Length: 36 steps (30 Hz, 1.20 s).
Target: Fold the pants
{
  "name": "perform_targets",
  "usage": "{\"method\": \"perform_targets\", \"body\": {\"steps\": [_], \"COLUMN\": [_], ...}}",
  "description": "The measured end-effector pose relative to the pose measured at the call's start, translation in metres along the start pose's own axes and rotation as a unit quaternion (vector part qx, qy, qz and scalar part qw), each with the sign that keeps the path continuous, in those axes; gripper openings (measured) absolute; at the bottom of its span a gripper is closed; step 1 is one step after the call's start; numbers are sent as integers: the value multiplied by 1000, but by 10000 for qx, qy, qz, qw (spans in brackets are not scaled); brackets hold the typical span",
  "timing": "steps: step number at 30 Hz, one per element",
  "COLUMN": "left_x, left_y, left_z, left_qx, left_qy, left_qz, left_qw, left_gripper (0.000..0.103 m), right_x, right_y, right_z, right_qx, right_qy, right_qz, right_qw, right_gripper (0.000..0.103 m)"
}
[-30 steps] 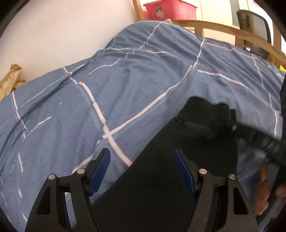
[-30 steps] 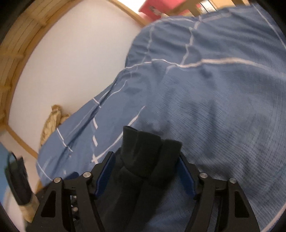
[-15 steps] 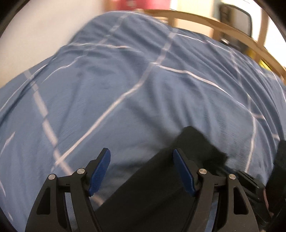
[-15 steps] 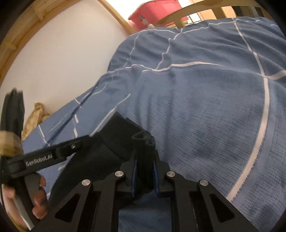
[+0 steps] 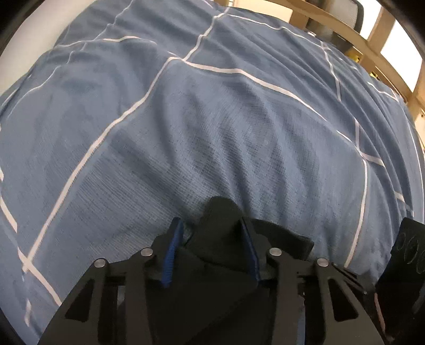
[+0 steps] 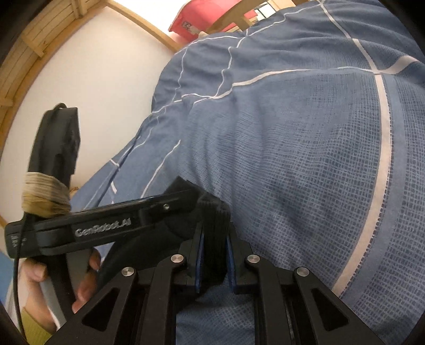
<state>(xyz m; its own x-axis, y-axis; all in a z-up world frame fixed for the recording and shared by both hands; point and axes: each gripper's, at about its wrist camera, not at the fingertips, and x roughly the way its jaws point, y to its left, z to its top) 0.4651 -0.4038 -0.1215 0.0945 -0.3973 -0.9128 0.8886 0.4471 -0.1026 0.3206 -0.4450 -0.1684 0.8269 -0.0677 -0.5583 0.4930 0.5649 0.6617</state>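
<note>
Blue checked duvet (image 5: 239, 119), red bin (image 6: 196, 18), wooden frame (image 5: 385, 50)

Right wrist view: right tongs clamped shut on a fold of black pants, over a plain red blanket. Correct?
Not quite. The right tongs are shut on the fold of black pants, but the right wrist view shows a blue blanket with white grid lines, not a plain red one.

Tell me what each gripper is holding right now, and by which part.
Both hold the black pants. The right gripper is clamped on a bunched edge of the fabric. The left gripper, whose jaws have just been closing, pinches another bunched fold. Which part of the garment cannot be told.
</note>
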Motion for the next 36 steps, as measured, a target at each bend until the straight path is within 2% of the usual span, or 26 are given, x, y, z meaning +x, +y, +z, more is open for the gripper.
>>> {"method": "perform_targets", "body": {"steps": [3, 6, 11, 13, 16, 19, 21, 23, 29, 32, 36], "left_x": [-11, -31, -79, -105, -148, -179, -204, -220, -268, -284, -292], "left_y": [-9, -7, 0, 10, 26, 33, 43, 51, 85, 94, 105], "left_z": [-5, -10, -31, -45, -76, -102, -126, -143, -214, -246, -286], "left_qx": [229, 138, -119, -324, -724, -847, -968, -1038, -1390, -1402, -1547], "left_qy": [-233, -580, -1385, -1765, -2345, -2706, -2844, -2915, -3144, -3187, -3193], "left_qz": [196, 124, -88, -216, -408, -422, -365, -251, -115, 9, 63], "left_qw": [9993, 9981, 9902, 9835, 9686, 9580, 9531, 9506, 9390, 9374, 9349], "left_gripper": [25, 19, 15, 15, 15, 15, 15, 15, 14, 14, 14], "right_x": [0, -7, -27, -39, -59, -82, -99, -110, -126, -137, -143], "right_y": [2, 7, 28, 44, 73, 106, 132, 156, 214, 242, 260], "right_z": [0, 0, -2, -5, -14, -28, -43, -58, -104, -136, -174], "right_qx": [-42, -189, -694, -1067, -1706, -2292, -2778, -3182, -3883, -4297, -4597], "right_qy": [-25, -148, -558, -801, -1134, -1330, -1412, -1415, -1188, -1103, -963], "right_qz": [-11, 15, 209, 312, 547, 903, 1116, 1242, 1521, 1598, 1641], "right_qw": [10000, 9997, 9958, 9906, 9773, 9600, 9436, 9291, 9011, 8819, 8675], "right_gripper": [15, 15, 15, 15, 15, 15, 15, 15, 15, 15, 15]}}
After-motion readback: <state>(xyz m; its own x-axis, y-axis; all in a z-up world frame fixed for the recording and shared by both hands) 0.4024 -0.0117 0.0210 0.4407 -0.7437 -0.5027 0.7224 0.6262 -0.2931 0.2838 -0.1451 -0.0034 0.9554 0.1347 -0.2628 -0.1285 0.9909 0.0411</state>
